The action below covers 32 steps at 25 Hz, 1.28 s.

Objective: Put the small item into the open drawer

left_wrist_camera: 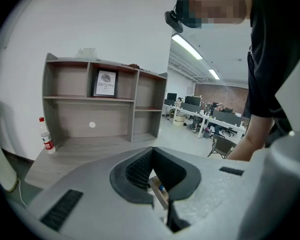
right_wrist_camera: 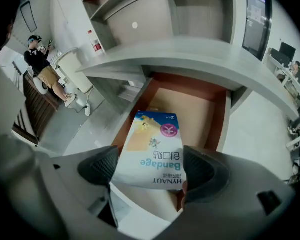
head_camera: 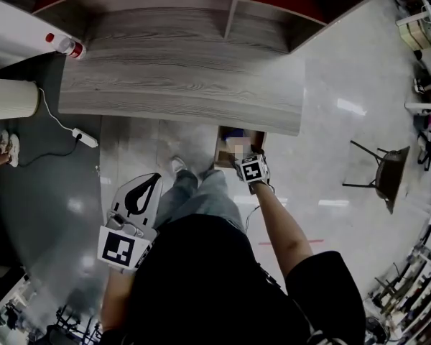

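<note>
My right gripper (right_wrist_camera: 149, 167) is shut on a small white and blue bandage box (right_wrist_camera: 152, 144), one pad on each long side. The box hangs tilted over the front of the open wooden drawer (right_wrist_camera: 192, 106), which sticks out from under the grey desk (right_wrist_camera: 190, 51). In the head view the right gripper (head_camera: 242, 157) reaches down to the drawer (head_camera: 221, 148) at the desk's front edge; the box itself is hidden there. My left gripper (head_camera: 156, 177) hangs low at the left, away from the drawer, shut with nothing in it; in the left gripper view its fingertips (left_wrist_camera: 151, 156) meet.
The grey desk (head_camera: 179, 77) carries a shelf unit (left_wrist_camera: 90, 104) and a red-capped bottle (head_camera: 63, 45). A power strip (head_camera: 85, 136) lies on the floor at the left near a white cylinder (head_camera: 11, 99). A chair (head_camera: 381, 175) stands at the right. The person's shoe (head_camera: 177, 165) is by the drawer.
</note>
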{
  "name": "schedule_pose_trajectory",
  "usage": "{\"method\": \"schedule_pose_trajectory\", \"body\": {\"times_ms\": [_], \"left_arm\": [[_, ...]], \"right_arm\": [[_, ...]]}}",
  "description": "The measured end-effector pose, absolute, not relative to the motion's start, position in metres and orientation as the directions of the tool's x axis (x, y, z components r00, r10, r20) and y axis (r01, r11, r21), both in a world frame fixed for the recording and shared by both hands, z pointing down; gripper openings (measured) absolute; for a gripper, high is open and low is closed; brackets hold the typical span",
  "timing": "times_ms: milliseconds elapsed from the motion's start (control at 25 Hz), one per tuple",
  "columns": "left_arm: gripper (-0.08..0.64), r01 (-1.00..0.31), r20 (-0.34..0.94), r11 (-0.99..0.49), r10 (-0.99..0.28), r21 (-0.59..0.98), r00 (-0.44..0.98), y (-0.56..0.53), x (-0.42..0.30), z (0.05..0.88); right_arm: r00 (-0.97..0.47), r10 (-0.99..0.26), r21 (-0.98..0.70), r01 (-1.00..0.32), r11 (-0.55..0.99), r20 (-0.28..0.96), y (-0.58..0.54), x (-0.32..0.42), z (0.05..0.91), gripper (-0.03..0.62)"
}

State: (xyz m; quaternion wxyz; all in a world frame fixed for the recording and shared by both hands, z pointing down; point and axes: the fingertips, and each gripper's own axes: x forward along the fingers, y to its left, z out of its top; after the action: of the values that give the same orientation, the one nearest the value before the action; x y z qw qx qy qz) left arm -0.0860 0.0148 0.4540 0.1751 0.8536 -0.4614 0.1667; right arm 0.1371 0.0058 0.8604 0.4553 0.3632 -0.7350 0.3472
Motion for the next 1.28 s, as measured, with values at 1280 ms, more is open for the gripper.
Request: {"method": "schedule_pose_trajectory", "body": {"times_ms": [1280], "left_arm": [[0.0, -0.816, 0.384, -0.554, -0.726, 0.162, 0.57, -0.009, -0.089, 0.452]], "right_arm": [[-0.396, -0.353, -0.16, -0.825, 0.541, 0.848, -0.037, 0.109, 0.762, 0.356]]}}
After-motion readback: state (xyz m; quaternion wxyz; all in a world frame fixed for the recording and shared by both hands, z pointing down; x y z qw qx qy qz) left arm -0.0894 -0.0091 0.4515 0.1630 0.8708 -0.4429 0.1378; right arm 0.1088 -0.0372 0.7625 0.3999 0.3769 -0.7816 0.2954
